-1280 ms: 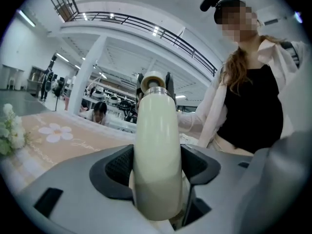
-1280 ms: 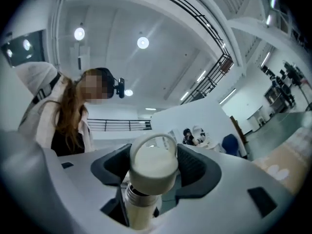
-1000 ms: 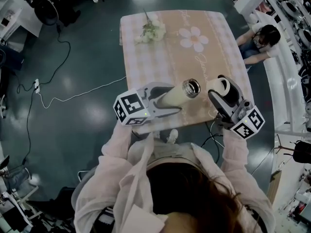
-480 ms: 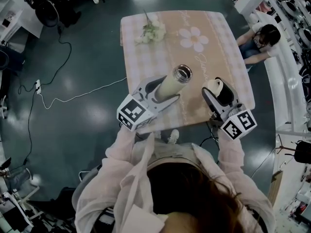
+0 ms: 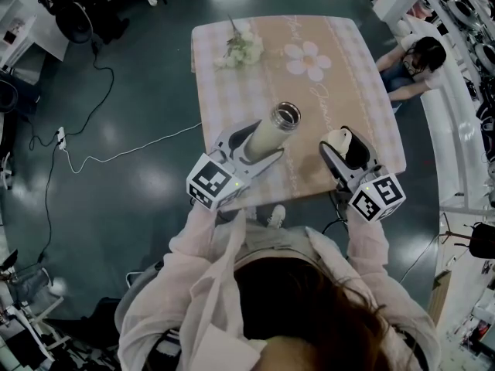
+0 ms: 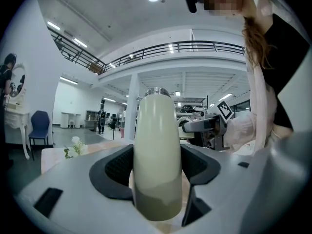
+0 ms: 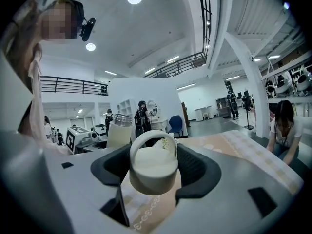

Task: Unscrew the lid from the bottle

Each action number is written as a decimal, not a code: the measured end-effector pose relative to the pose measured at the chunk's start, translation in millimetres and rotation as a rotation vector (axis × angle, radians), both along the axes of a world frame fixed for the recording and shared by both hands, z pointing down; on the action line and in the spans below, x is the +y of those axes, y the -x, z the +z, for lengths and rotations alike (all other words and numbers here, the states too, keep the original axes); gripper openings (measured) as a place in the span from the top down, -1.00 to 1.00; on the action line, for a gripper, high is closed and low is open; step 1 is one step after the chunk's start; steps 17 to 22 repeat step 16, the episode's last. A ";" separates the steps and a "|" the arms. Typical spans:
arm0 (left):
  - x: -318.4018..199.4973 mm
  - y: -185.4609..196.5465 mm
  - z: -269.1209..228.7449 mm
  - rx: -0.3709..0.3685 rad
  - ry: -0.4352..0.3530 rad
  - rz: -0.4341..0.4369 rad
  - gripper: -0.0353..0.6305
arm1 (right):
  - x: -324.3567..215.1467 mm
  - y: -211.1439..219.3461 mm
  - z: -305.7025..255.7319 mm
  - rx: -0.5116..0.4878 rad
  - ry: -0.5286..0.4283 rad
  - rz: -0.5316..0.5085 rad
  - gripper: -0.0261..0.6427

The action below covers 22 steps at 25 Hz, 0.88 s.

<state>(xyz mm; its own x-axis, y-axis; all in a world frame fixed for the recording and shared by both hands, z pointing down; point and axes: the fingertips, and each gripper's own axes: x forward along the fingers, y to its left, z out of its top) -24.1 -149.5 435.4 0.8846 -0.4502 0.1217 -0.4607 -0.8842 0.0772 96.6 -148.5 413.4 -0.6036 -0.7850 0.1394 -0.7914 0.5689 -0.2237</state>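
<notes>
A cream bottle (image 5: 268, 136) with a bare metal mouth (image 5: 285, 115) stands upright over the near part of the table, its lid off. My left gripper (image 5: 261, 142) is shut on its body; in the left gripper view the bottle (image 6: 156, 145) fills the gap between both pads. The cream lid (image 5: 341, 141) with a loop handle is apart from the bottle, to its right. My right gripper (image 5: 345, 147) is shut on it, and in the right gripper view the lid (image 7: 153, 165) sits between the pads just above the cloth.
The table (image 5: 348, 60) wears a pink-beige cloth with a printed daisy (image 5: 308, 60). A small white flower bunch (image 5: 241, 49) lies at its far left. A person (image 5: 414, 60) crouches by the table's right edge. A white cable (image 5: 116, 151) runs over the floor on the left.
The bottle has swung from leaning right to upright and shifted left with my left gripper. My right gripper has sunk toward the table with the lid.
</notes>
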 end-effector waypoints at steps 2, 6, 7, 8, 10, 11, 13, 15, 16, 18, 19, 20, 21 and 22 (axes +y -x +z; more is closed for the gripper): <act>0.3 0.9 0.2 -0.001 0.001 -0.003 -0.05 | 0.5 -0.3 1.6 0.014 0.002 -0.002 0.01; -0.5 3.4 -0.6 0.004 0.004 -0.014 -0.05 | 1.7 -2.2 5.5 0.037 0.007 -0.001 0.01; -0.4 3.8 -0.6 0.002 0.001 -0.014 -0.05 | 2.1 -2.8 5.9 0.036 0.006 -0.001 0.01; -0.3 4.3 -0.5 -0.002 -0.002 -0.014 -0.05 | 2.5 -3.2 6.2 0.037 0.006 -0.001 0.01; -0.1 4.9 -0.2 -0.005 -0.003 -0.012 -0.05 | 3.3 -3.2 6.6 0.040 0.006 -0.005 0.01; 0.0 5.1 -0.1 -0.003 0.002 -0.010 -0.05 | 3.9 -3.0 6.8 0.044 0.007 -0.008 0.01; 0.2 5.2 -0.5 0.002 0.013 -0.007 -0.05 | 5.8 -2.4 7.2 0.055 0.009 -0.013 0.01; 0.5 5.2 -1.6 0.007 0.023 -0.007 -0.05 | 8.0 -1.8 7.6 0.062 0.011 -0.017 0.01; 0.7 5.3 -2.1 0.009 0.028 -0.008 -0.05 | 9.0 -1.4 7.9 0.064 0.011 -0.019 0.01; 0.7 5.3 -2.1 0.009 0.028 -0.008 -0.05 | 9.0 -1.4 7.9 0.064 0.011 -0.019 0.01; 0.7 5.3 -2.1 0.009 0.028 -0.008 -0.05 | 9.0 -1.4 7.9 0.064 0.011 -0.019 0.01; 0.7 5.3 -2.1 0.009 0.028 -0.008 -0.05 | 9.0 -1.4 7.9 0.064 0.011 -0.019 0.01; 0.7 5.3 -2.1 0.009 0.028 -0.008 -0.05 | 9.0 -1.4 7.9 0.064 0.011 -0.019 0.01; 0.7 5.3 -2.1 0.009 0.028 -0.008 -0.05 | 9.0 -1.4 7.9 0.064 0.011 -0.019 0.01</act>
